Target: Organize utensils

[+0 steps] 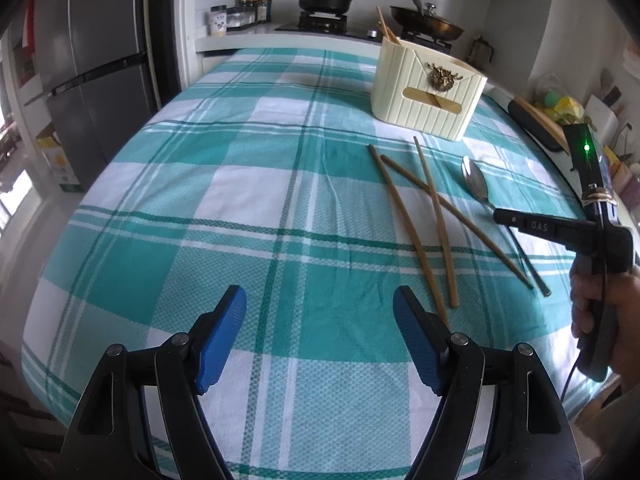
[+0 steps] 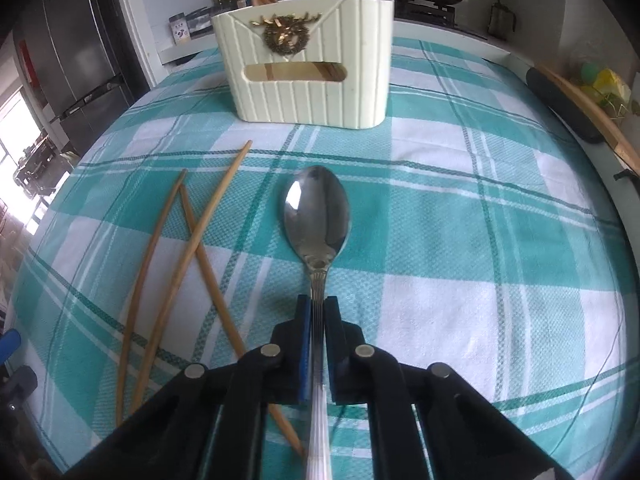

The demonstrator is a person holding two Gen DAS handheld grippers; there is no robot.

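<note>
Right tool [image 2: 318,304]: pressed together on the handle of the spoon [image 2: 318,216], low centre of the right wrist view; the handle runs back between the blue pads.
Spoon: bowl facing up and pointing toward the holder, at mid-frame over the worktop [image 2: 480,240]; whether it touches the cloth cannot be told.
Left tool [image 1: 320,304]: fingers wide apart with nothing between them, at the bottom of the left wrist view, above the checked cloth.
Chopsticks [image 1: 424,216]: three loose on the cloth, right of centre in the left wrist view, two of them crossing; just left of the spoon.
Holder [image 2: 312,76]: cream ribbed box with a gold wreath ornament, upright at top centre of the right wrist view, beyond the spoon; more chopsticks stand in it [image 1: 386,30].
Right hand [image 1: 600,308]: grips the handle at the right edge of the left wrist view.
</note>
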